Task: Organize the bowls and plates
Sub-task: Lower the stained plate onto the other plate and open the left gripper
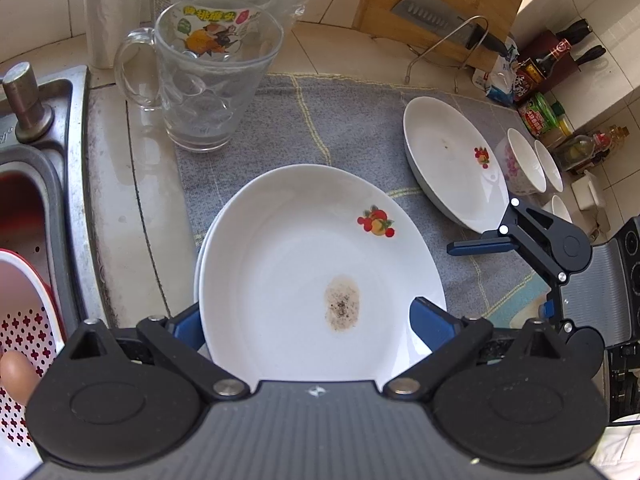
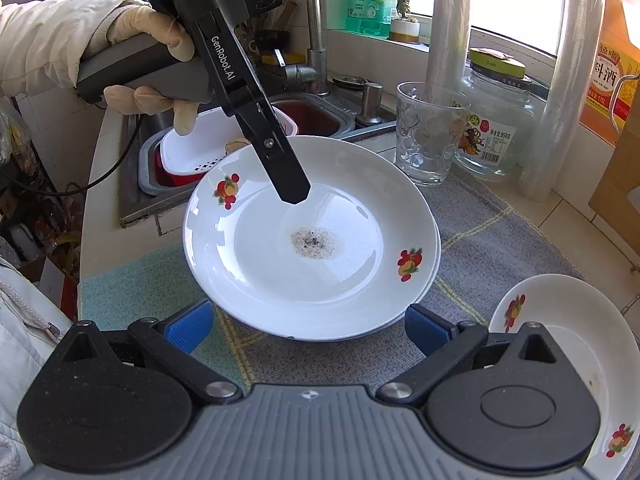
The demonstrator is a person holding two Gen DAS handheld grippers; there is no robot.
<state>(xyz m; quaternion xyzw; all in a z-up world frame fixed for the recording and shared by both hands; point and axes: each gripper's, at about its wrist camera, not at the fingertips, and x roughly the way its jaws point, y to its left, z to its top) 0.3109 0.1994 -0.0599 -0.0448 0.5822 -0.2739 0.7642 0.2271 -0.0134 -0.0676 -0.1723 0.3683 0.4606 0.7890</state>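
A white plate with fruit prints and a brown stain [image 1: 304, 248] [image 2: 280, 264] lies on top of another like it on the grey cloth [image 1: 352, 128]. My left gripper [image 1: 308, 326] stands wide open over the stack's near rim: its left pad is hidden behind the rim and its right pad is above the plate. From the right wrist camera, one left finger [image 2: 294, 188] hangs over the plate's hollow. My right gripper [image 2: 308, 328] is open just short of the stack, with nothing between its pads. A third plate [image 1: 448, 160] [image 2: 580, 320] lies apart, beside several small bowls [image 1: 524, 160].
A glass mug [image 1: 208, 80] [image 2: 428, 132] and a jar [image 2: 492, 120] stand behind the stack. The steel sink [image 1: 76, 184] holds a red and white colander [image 2: 208, 148]. A knife on a wooden board [image 1: 440, 12] and sauce bottles [image 1: 536, 72] stand at the back right.
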